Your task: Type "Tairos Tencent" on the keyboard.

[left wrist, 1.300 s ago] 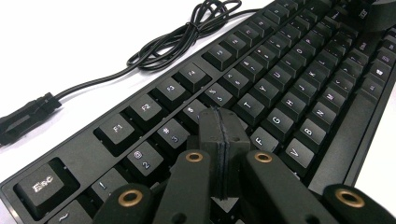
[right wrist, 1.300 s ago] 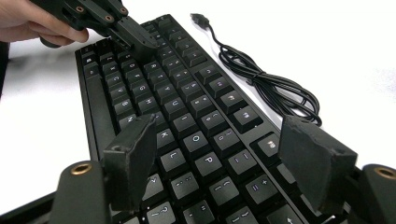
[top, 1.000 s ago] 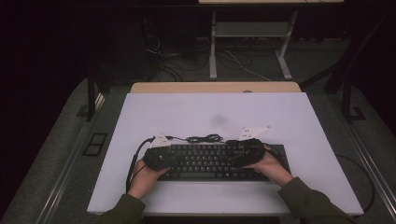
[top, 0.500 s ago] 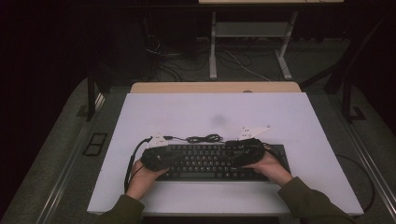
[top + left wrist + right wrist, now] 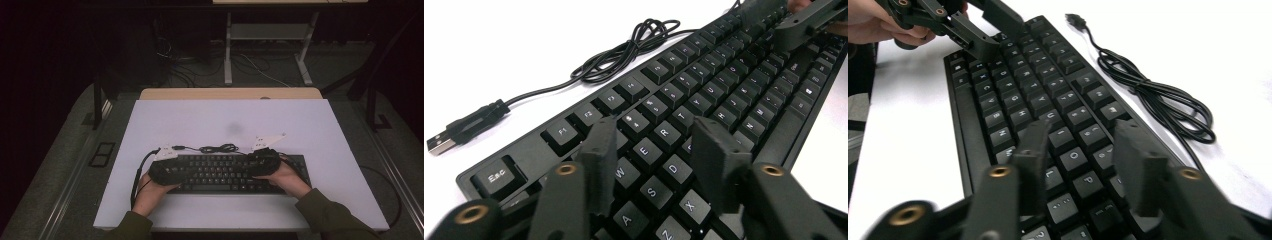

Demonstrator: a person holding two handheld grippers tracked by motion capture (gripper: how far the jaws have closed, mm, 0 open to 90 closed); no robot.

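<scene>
— On the near half of the bench (image 5: pixel 200 115), looking at the keyboard (image 5: pixel 227 174): lying flat, stretching its long axis left to right, pointing the Esc end left, trailing the unplugged cable (image 5: pixel 215 148) behind.
— Working it how?
— Hovering the left gripper (image 5: pixel 654 142) over the W-to-T keys, fingers just opening, half-wide, gripping nothing; just closing the right gripper (image 5: pixel 1083 145) fingers, half-wide too, above O and P, clamping nothing.
— Getting far?
— Probably only beginning; judging most key-pressing as remaining.
</scene>
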